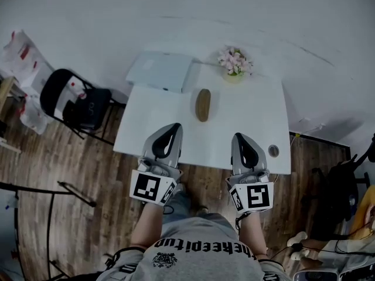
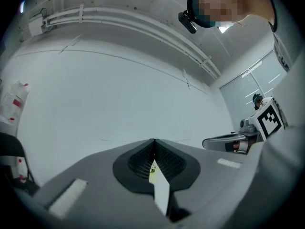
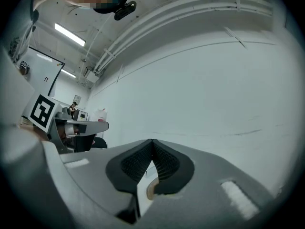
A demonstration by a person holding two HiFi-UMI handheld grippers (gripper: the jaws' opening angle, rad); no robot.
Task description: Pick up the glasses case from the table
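Head view shows my left tool and right tool side by side over the near edge of the table, both with jaws pressed together on nothing. The brown glasses case lies farther in, ahead of the gap between them, untouched.

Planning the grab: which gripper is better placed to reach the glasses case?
Left, narrowly. In the head view the left gripper sits nearer the glasses case than the right gripper. Both are shut and must open first.
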